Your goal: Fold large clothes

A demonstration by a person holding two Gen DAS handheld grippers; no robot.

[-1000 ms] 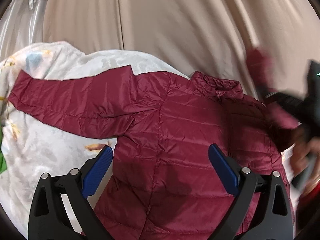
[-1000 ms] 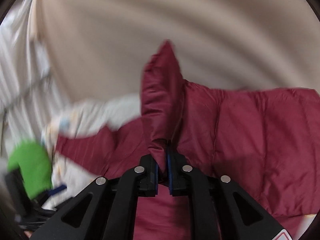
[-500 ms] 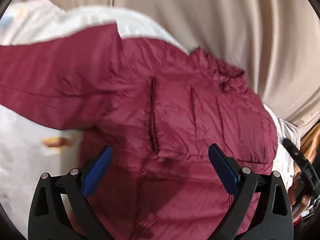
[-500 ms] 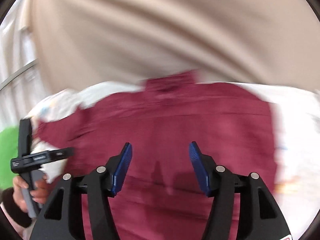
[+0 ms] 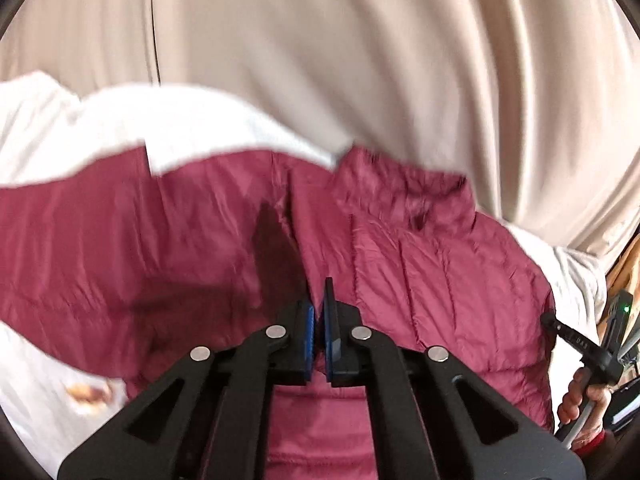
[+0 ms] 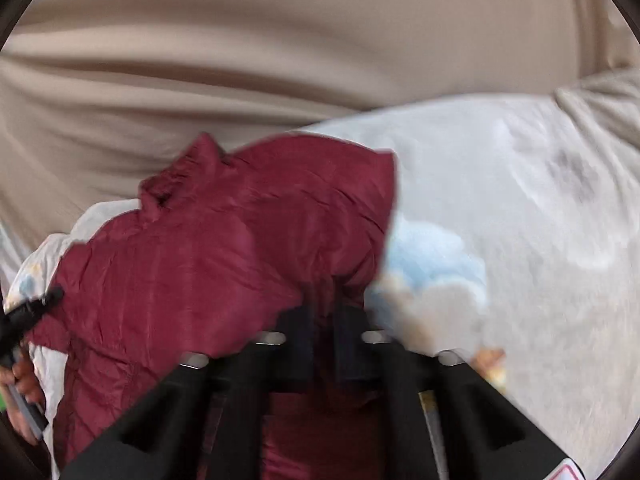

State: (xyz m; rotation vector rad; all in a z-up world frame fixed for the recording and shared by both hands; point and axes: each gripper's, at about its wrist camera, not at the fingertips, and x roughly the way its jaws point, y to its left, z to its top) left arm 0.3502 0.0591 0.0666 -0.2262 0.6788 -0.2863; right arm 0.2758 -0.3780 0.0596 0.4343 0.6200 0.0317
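Observation:
A dark red quilted jacket [image 5: 432, 272] lies on a white patterned sheet [image 5: 168, 128], its collar toward the beige curtain. My left gripper [image 5: 318, 312] is shut low over the jacket's middle, its blue pads pinching the red fabric. One sleeve [image 5: 80, 240] stretches to the left. In the right wrist view the jacket [image 6: 192, 280] is bunched and lifted at its right side, and my right gripper [image 6: 322, 320] is shut on a fold of it. The view is blurred.
A beige curtain [image 5: 360, 60] hangs right behind the bed. The white sheet [image 6: 520, 220] with faint prints spreads to the right of the jacket. The other hand with its gripper handle shows at the right edge [image 5: 588, 364] and the left edge [image 6: 24, 320].
Both grippers went from open to shut on the jacket. The right gripper had let go of the sleeve, moved to the jacket's right side and now lifts the fabric there.

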